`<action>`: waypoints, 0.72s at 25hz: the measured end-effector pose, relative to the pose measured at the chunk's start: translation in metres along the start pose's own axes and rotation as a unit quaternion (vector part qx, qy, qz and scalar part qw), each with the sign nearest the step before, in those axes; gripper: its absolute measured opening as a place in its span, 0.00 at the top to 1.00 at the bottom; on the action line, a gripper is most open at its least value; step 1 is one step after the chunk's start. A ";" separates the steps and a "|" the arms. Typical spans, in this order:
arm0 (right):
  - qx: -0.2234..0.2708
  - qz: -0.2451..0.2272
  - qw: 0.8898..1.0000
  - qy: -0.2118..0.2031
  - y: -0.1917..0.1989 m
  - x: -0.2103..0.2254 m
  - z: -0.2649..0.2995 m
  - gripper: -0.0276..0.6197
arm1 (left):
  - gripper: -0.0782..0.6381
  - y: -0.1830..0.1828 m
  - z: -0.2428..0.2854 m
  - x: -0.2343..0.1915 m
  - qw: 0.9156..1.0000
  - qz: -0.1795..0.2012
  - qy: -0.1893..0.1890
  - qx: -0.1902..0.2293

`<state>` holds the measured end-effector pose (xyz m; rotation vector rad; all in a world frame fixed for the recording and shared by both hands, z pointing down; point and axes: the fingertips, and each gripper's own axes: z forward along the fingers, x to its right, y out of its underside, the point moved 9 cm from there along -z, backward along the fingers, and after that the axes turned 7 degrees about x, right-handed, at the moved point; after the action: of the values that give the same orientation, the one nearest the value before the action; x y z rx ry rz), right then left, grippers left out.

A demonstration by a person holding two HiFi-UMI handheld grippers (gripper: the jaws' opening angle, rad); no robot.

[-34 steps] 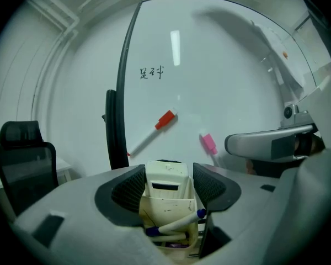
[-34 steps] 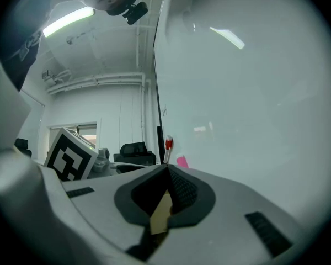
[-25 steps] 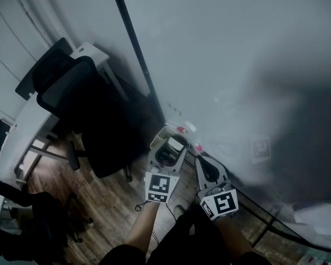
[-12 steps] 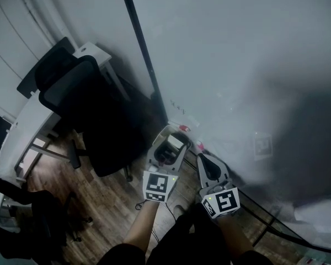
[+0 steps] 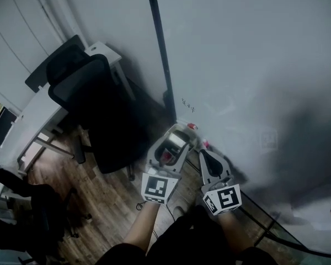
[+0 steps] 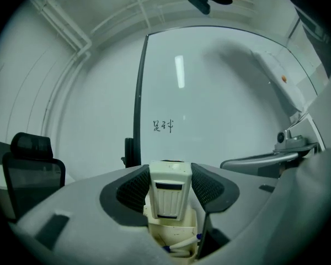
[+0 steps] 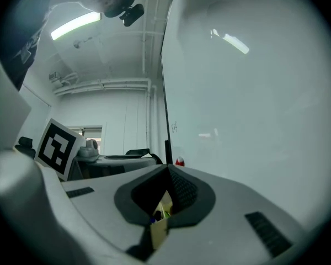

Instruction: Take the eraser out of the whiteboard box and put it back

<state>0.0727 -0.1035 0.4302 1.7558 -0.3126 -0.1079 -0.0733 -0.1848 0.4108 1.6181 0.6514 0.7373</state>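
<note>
1. Left gripper view: the left gripper [image 6: 170, 174] is clenched on a cream-white, ribbed plastic block eraser [image 6: 169, 196]. A dark textured pad presses on each of its sides, and the eraser stands upright.
2. The eraser sits directly above the open cream plastic whiteboard box [image 6: 174, 233]. Its lower end is at the box's mouth, and I cannot tell whether it has fully cleared the rim. A blue-capped marker pen [image 6: 199, 237] lies inside the box.
3. In the right gripper view, the right gripper [image 7: 166, 173] has its jaws meeting at the tips. They seem pinched on a thin cream wall of the whiteboard box, which would steady it close beside the large glossy whiteboard [image 7: 254, 93].
4. By my judgement, the step in hand is the take-out half, with the eraser gripped and at or just above the opening. The return has not yet been made.
5. The next move calls for getting the eraser's lower end clear of the rim. The eraser should then stay upright and centred over the same opening as it goes straight down beside the pen. The left claw should loosen only once the eraser is seated, while the right gripper holds the box.
</note>
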 end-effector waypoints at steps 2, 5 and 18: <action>0.007 -0.003 1.000 -0.005 -0.007 -0.002 0.002 0.95 | 0.57 -0.009 -0.005 0.000 1.000 0.005 -0.006 0.012; 0.022 -0.013 1.000 -0.014 -0.023 -0.005 0.002 0.95 | 0.57 -0.027 -0.015 0.002 0.999 0.000 -0.022 0.038; 0.084 -0.050 0.994 -0.040 -0.080 -0.016 -0.004 0.95 | 0.57 -0.081 -0.046 0.013 0.993 0.044 -0.037 0.100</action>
<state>0.0708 -0.0811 0.3516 1.9382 -0.2980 -0.2295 -0.1017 -0.1331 0.3375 1.8594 0.6207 0.6893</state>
